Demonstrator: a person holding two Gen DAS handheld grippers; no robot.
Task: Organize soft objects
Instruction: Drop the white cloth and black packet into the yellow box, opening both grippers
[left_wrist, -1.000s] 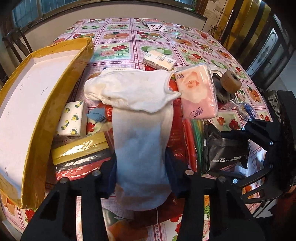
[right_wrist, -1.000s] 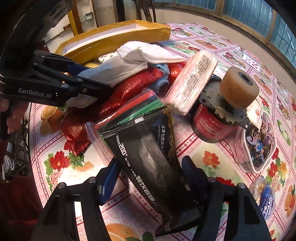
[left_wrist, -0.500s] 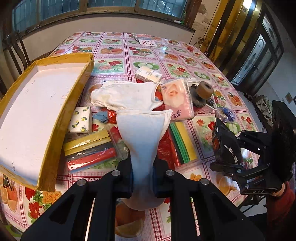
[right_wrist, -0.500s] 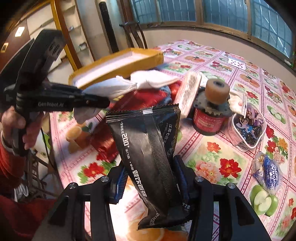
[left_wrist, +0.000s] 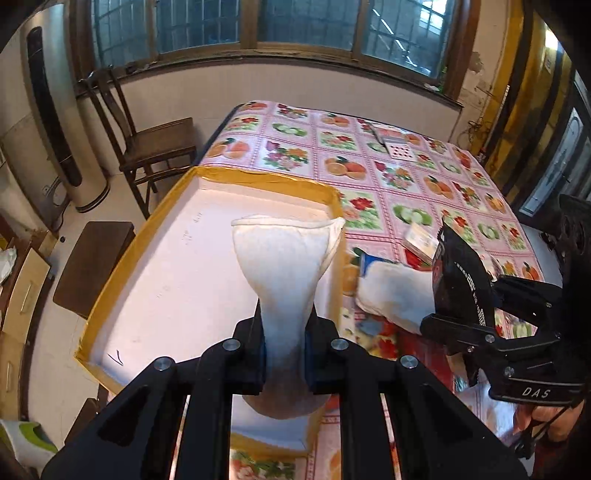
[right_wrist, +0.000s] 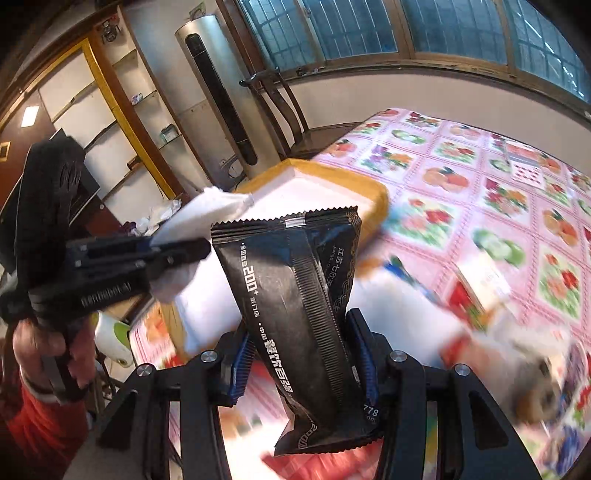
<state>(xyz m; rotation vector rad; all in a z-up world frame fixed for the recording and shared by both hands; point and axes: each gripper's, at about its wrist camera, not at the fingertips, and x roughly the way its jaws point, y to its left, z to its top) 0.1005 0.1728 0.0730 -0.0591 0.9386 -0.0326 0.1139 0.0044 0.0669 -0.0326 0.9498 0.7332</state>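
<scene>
1. The left gripper (left_wrist: 284, 354) is closed on a white cloth (left_wrist: 286, 258), pinched near its lower part, so the wide hemmed end stands up and opens like a fan. It hangs above the yellow-edged tray (left_wrist: 207, 177), probably because the tray is where the soft things are to be collected.
2. The right gripper (right_wrist: 299, 354) is closed on a black snack packet (right_wrist: 295, 291), clamped across its lower half. The packet stands almost upright, lifted off the bench (left_wrist: 369, 155), near the tray's right edge.
3. The cloth looks thin, soft and slightly yellowed at the bottom; it folds where the pads squeeze it. It would likely drop in a loose heap when released.
4. The packet is glossy, with white print and a serrated top seal. It looks lightly filled and bends a little.
5. A second white cloth (left_wrist: 395, 291) lies on the bench just beside the tray, not yet sorted.
</scene>
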